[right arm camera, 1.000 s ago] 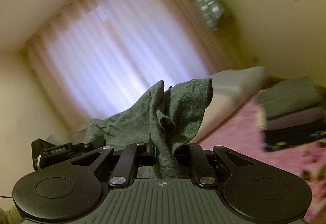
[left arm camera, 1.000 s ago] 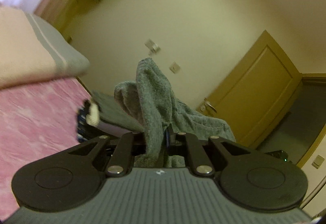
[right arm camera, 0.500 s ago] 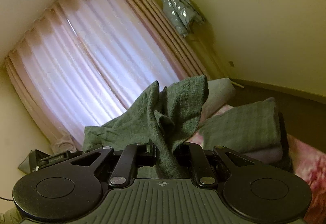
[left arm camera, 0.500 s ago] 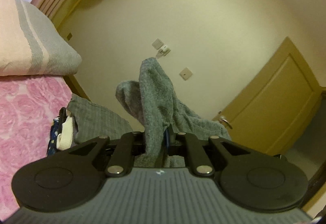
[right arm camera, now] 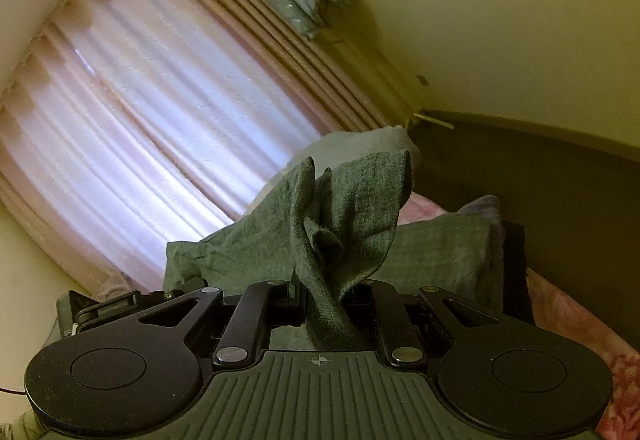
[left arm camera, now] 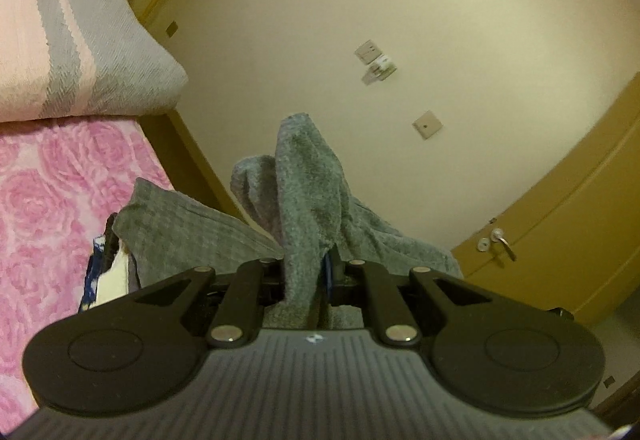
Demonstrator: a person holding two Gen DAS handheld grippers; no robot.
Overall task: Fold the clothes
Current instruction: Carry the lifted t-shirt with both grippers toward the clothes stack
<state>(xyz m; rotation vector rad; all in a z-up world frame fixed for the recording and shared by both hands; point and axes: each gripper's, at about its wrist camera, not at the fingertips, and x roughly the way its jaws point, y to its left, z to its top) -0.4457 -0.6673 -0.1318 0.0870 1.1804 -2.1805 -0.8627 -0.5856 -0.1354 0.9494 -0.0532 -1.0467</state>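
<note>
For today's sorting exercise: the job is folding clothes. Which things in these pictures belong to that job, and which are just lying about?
Belong to the job:
grey garment, clamped by both grippers
left gripper
right gripper
stack of folded clothes

Just lying about:
striped pillow
pink bedspread
curtain
door

A grey-green garment (left arm camera: 308,196) is seen; the bedspread (left arm camera: 60,180) is patterned with pink roses; the pillow (left arm camera: 72,40) is striped pink and grey.

Left side: folded stack of clothes (left arm camera: 180,236) lay close ahead on the pink bedspread (left arm camera: 52,200), pillow (left arm camera: 76,40) beyond it. Bare wall (left arm camera: 360,0) stood ahead, door (left arm camera: 568,224) to the right. Right side: same stack (right arm camera: 448,252) near, curtain (right arm camera: 160,112) behind; open air was above both. Held gray cloth (left arm camera: 308,192) blocked the center view.
</note>
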